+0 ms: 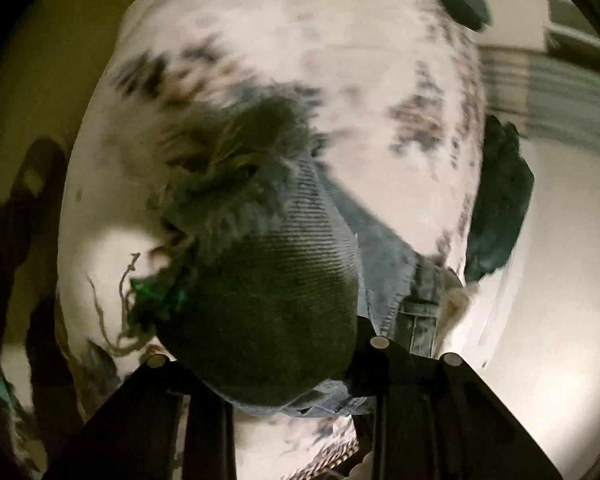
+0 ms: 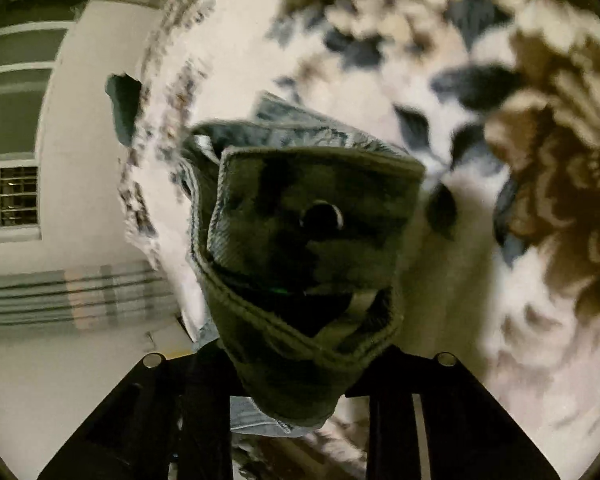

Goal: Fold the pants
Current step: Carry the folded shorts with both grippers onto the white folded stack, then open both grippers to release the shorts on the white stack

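The pants are blue denim jeans. In the left wrist view my left gripper (image 1: 296,364) is shut on a frayed hem end of the jeans (image 1: 268,280), which bulges up right before the camera and hides the fingertips. In the right wrist view my right gripper (image 2: 300,364) is shut on the waistband end of the jeans (image 2: 308,240), with the button (image 2: 321,216) facing the camera. Both ends hang lifted above a white bedsheet (image 1: 340,60) with a dark floral print. The frames are blurred by motion.
The floral sheet also fills the right wrist view (image 2: 440,260). A dark cloth (image 1: 500,200) lies at the bed's right edge. A striped curtain (image 2: 60,292), a pale wall and a barred window (image 2: 8,196) are to the left in the right wrist view.
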A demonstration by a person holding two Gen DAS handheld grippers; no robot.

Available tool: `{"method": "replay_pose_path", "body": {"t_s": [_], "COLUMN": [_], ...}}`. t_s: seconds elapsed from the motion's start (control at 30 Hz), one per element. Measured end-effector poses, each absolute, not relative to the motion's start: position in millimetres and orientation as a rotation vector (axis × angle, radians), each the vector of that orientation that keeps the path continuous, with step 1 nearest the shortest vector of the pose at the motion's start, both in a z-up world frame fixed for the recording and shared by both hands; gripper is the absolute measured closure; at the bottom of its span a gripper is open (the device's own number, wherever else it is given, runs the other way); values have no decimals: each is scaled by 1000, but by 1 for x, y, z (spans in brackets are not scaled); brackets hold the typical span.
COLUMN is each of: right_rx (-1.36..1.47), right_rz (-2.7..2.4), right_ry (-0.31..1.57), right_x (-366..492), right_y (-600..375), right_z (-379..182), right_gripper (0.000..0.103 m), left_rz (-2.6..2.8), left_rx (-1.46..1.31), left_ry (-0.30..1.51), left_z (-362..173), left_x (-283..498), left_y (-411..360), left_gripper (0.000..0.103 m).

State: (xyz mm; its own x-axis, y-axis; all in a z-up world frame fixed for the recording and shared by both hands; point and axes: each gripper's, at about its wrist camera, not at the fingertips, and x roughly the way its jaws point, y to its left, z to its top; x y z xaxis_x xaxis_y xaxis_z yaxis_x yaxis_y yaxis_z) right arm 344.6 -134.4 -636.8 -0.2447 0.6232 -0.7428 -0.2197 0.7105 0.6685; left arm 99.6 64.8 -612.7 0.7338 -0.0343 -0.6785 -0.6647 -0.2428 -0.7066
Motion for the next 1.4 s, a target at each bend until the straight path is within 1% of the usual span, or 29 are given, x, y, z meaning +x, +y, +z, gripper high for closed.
{"method": "replay_pose_path", "body": {"t_s": [0.1,0.23,0.37,0.47,0.57,0.63,0.7,0.8,0.87,0.93,1.0,1.03,1.13,1.23,1.3,1.33,1.37,1.4], "right_rx": [382,437,525,591,664,725,759,798,799,847,887,906,982,965,978,961,938,898], "right_rz": [806,794,777,757,699,650,607,533,478,417,368,353,331,320,320,316,309,290], "right_ry": [1622,1576,1490,1398,1265,1188,1122,1020,977,999,1047,1063,1061,1014,1007,1030,1051,1096], "right_x": [349,369,404,437,488,521,550,585,601,607,600,595,581,574,574,577,578,583], "right_y": [-137,-143,-146,-158,-171,-183,-198,-227,-246,-266,-278,-282,-289,-287,-290,-291,-291,-289], "right_z": [-606,-551,-485,-440,-396,-380,-375,-388,-421,-469,-516,-534,-558,-549,-543,-544,-548,-547], "right_gripper": [77,78,78,78,78,78,78,78,77,77,77,77,77,77,76,73,61,48], "left_rz": [626,565,479,363,242,144,58,-87,-175,-226,-235,-240,-275,-314,-331,-325,-314,-303], "left_rx": [-1672,-1608,-1520,-1454,-1405,-1341,-1277,-1204,-1175,-1132,-1133,-1135,-1090,-1036,-967,-938,-891,-842], "left_ry": [590,626,643,646,658,677,699,752,803,892,987,1001,1017,1026,1063,1083,1112,1142], "left_z": [-578,-527,-471,-429,-403,-389,-386,-410,-449,-501,-553,-565,-582,-573,-565,-561,-558,-554], "left_x": [108,129,178,242,302,365,418,493,536,563,570,569,563,563,570,576,574,575], "left_y": [79,92,111,125,133,136,132,116,107,91,81,80,80,77,72,72,69,67], "left_gripper": [79,79,79,79,79,79,79,79,78,78,78,79,78,76,70,69,66,66]}}
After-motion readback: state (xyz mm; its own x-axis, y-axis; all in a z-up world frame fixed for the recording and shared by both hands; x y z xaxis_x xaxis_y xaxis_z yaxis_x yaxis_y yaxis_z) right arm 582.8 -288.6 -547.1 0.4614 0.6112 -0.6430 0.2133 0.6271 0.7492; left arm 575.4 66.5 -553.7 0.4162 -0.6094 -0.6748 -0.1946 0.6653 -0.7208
